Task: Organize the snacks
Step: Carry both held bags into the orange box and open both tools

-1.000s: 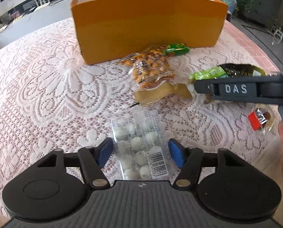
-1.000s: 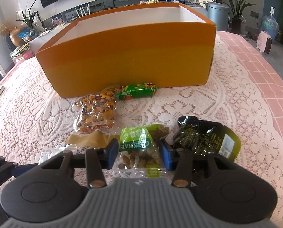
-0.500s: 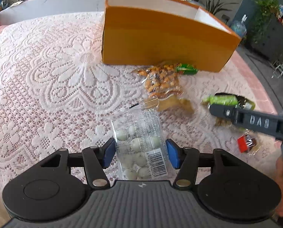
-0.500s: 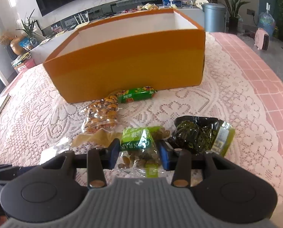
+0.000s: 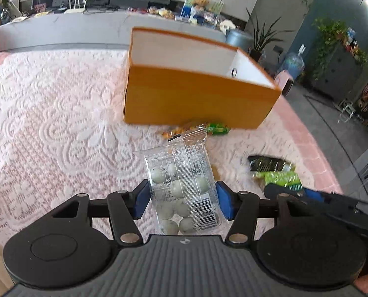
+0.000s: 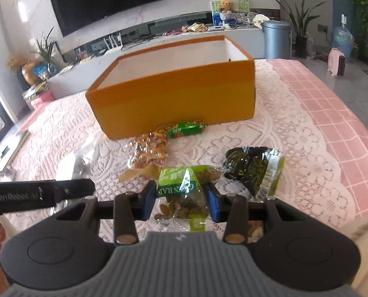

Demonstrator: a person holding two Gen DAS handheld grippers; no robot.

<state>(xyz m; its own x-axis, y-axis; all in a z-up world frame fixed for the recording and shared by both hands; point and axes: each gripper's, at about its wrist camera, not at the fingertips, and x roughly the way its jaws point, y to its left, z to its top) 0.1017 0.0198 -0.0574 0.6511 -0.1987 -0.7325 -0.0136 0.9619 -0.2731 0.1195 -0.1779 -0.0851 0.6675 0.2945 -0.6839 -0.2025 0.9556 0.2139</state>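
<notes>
My left gripper (image 5: 182, 201) is shut on a clear packet of pale round candies (image 5: 181, 185) and holds it up off the table, in front of the open orange box (image 5: 196, 101). My right gripper (image 6: 181, 201) is shut on a green raisin packet (image 6: 184, 193), lifted a little above the lace cloth. The orange box (image 6: 174, 99) stands ahead of it, its white inside partly visible. The right gripper also shows at the lower right of the left wrist view (image 5: 332, 208).
A bag of orange nuts (image 6: 150, 149), a green wrapped bar (image 6: 186, 130), a tan packet (image 6: 138, 173) and a dark green seaweed packet (image 6: 255, 168) lie on the lace tablecloth (image 6: 270, 133) before the box. The table's right edge drops to the floor.
Both grippers have risen with their packets. The left one has lifted the candy packet off the cloth and tilted up toward the box. The right one has lifted the raisin packet.
</notes>
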